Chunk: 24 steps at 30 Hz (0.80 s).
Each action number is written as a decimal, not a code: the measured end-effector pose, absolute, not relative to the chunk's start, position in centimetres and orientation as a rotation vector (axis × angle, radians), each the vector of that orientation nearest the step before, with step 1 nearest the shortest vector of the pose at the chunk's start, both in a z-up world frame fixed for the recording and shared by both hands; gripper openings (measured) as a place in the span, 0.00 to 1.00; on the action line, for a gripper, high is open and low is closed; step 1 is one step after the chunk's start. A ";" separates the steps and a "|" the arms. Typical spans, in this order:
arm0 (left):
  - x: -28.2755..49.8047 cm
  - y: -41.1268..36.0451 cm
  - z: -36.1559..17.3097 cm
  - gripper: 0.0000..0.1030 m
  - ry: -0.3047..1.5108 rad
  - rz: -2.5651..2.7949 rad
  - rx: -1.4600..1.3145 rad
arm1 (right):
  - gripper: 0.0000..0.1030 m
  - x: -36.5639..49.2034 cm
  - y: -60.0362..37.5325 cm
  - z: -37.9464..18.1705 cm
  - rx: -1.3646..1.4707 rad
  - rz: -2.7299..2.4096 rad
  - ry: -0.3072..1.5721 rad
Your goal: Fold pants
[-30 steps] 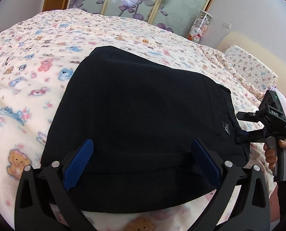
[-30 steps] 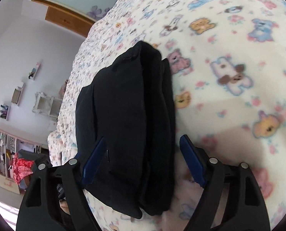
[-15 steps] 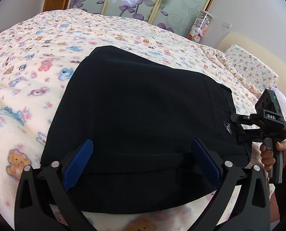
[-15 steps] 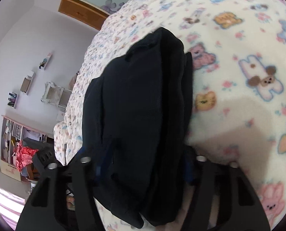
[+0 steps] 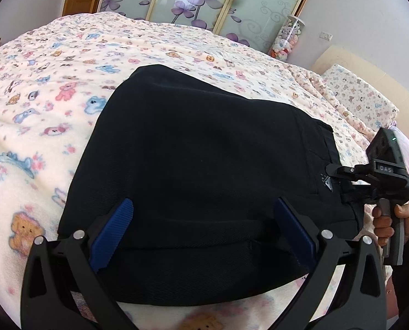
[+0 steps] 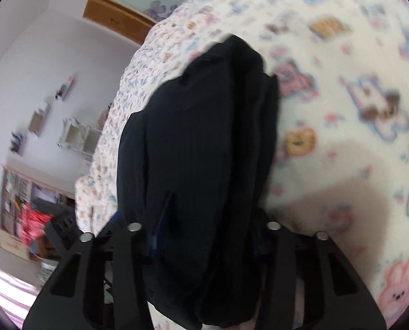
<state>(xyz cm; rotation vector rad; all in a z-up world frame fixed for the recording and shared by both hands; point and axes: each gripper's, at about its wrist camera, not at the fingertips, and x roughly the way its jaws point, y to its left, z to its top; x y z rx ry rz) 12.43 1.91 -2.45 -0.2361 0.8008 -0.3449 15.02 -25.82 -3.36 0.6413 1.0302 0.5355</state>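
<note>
The black pants (image 5: pixel 204 143) lie folded into a thick rectangle on the bed blanket (image 5: pixel 39 96). My left gripper (image 5: pixel 204 206) is open, its blue pads (image 5: pixel 113 231) standing wide apart over the near edge of the stack without touching it. At the right end of the stack a hand (image 5: pixel 402 214) holds my right gripper (image 5: pixel 338 184). In the right wrist view the pants (image 6: pixel 204 126) run between the fingers of the right gripper (image 6: pixel 207 220). Its jaws are closing, and the fabric bulges over the pads and hides most of them.
The animal-print blanket (image 6: pixel 342 137) covers the whole bed. A matching pillow (image 5: pixel 361 96) lies at the far right by the headboard. Behind the bed stand flowered wardrobe doors (image 5: pixel 204 0) and a jar of plush toys (image 5: pixel 285 38). Shelves (image 6: pixel 17 206) stand beyond the bed's edge.
The right gripper's jaws have narrowed from wide open around the end of the pants until the fabric covers the pads, and the gripper rolled slightly. The left gripper stayed put.
</note>
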 end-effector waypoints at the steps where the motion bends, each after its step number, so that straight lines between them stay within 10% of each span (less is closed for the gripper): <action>1: 12.4 1.9 -2.4 0.98 0.801 -0.345 -0.239 | 0.40 14.8 -25.6 -2.4 0.620 0.544 1.006; 24: 20.4 12.1 1.4 0.98 0.949 -0.519 -0.650 | 0.37 12.5 -25.0 -2.6 0.739 0.488 0.777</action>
